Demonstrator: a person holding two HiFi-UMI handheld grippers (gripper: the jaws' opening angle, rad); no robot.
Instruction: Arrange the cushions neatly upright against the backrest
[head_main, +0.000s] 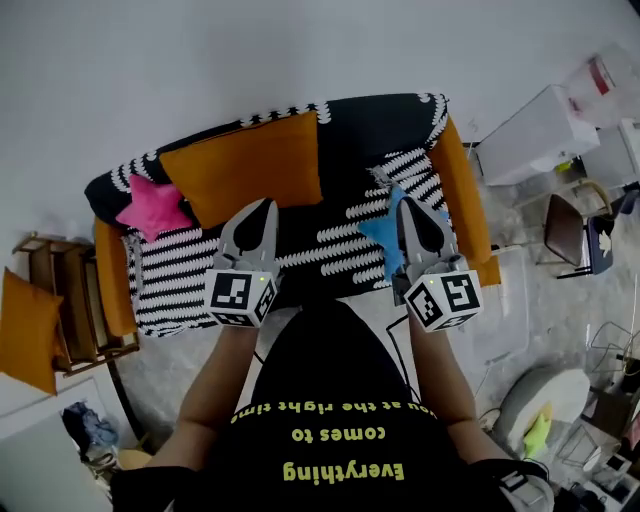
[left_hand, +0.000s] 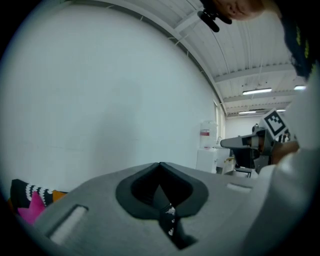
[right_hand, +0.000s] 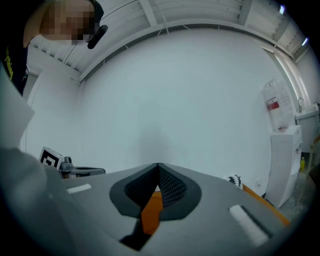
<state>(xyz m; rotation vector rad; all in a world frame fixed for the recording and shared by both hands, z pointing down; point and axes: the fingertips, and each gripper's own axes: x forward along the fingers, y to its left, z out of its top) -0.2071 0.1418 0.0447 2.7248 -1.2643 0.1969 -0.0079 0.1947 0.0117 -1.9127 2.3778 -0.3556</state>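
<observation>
The orange cushion (head_main: 245, 165) is leaning near the backrest (head_main: 380, 125); the blue star cushion (head_main: 383, 232) is lying out on the seat, seemingly awaiting placement; the left gripper (head_main: 267, 206) and right gripper (head_main: 407, 204) are hovering with jaws pressed together, empty.

Studio-like hall: sofa (head_main: 370, 130), water dispenser (right_hand: 283, 160), strip lights (left_hand: 257, 91) on ribbed ceiling (left_hand: 260, 50)

1. Left gripper (head_main: 264, 206), at 10 o'clock from centre, points toward 12; jaws together, empty.
2. Right gripper (head_main: 406, 202), at 2 o'clock, likewise closed and empty.
3. Left forearm (head_main: 214, 385) and right forearm (head_main: 441, 372) reach forward, parallel.
</observation>
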